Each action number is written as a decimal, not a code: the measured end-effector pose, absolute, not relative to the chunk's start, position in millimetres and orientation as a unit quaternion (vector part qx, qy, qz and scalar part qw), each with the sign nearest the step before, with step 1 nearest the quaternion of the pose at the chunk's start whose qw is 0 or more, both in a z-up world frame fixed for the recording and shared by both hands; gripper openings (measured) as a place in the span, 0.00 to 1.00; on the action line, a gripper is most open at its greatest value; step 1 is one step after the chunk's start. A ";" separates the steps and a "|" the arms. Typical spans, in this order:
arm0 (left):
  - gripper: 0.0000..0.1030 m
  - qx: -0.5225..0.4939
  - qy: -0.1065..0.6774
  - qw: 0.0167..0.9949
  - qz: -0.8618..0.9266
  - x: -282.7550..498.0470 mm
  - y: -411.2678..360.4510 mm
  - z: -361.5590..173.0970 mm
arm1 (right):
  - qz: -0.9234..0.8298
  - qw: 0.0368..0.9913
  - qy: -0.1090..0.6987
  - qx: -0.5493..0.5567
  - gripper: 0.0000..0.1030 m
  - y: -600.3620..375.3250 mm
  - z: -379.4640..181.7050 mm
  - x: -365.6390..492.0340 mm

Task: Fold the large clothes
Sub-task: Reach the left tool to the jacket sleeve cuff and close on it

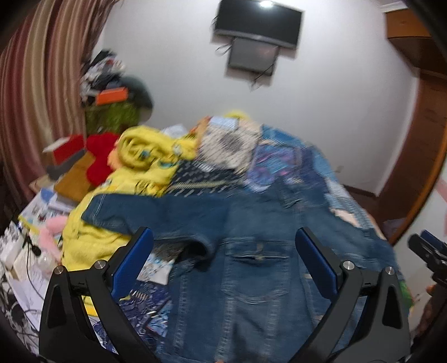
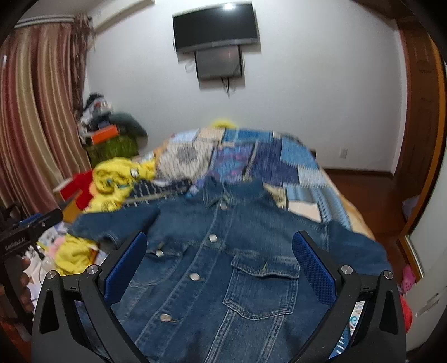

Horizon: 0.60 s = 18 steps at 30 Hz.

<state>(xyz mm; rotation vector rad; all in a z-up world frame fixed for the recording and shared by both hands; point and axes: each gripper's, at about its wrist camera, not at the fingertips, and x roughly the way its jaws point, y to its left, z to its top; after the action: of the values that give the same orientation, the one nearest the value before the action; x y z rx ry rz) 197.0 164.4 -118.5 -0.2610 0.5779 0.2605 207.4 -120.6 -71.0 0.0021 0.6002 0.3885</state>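
Your left gripper [image 1: 223,243] hangs with jaws spread wide over the jacket [image 1: 251,279], holding nothing. Your right gripper [image 2: 219,247] is likewise agape and empty above it. Spread front-up on the bed [image 2: 307,167], the jacket shows collar and buttons only in the right view. Only the left view shows its sleeve [image 1: 145,212] crossing the yellow cloth [image 1: 139,167].

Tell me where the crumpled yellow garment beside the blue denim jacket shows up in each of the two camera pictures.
Left wrist view: the crumpled yellow garment sits left of centre, behind the blue denim jacket sleeve.
Right wrist view: the garment lies at middle left, beyond the jacket shoulder.
Shared landmark: the black wall-mounted television at the top of both.
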 end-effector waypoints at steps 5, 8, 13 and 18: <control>1.00 -0.163 0.338 0.916 0.140 221.6 209.2 -168.3 | 0.184 0.921 0.344 -0.001 1.00 -116.9 -97.0 236.3; 0.99 -0.212 0.362 0.899 0.127 234.8 238.4 -196.7 | 0.179 0.915 0.362 0.000 1.00 -117.7 -108.1 246.5; 0.99 -0.314 0.392 0.858 0.107 251.7 287.2 -238.5 | 0.170 0.909 0.380 -0.001 1.00 -118.6 -120.2 261.9; 0.99 -0.382 0.397 0.830 0.091 272.5 321.6 -270.9 | 0.158 0.906 0.393 -0.001 1.00 -120.9 -127.9 274.9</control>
<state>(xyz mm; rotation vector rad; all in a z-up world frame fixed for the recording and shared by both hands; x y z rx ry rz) 272.5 321.6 -270.9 -0.8097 0.8433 0.1930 274.9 -120.9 -127.9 -0.0013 0.8108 0.3266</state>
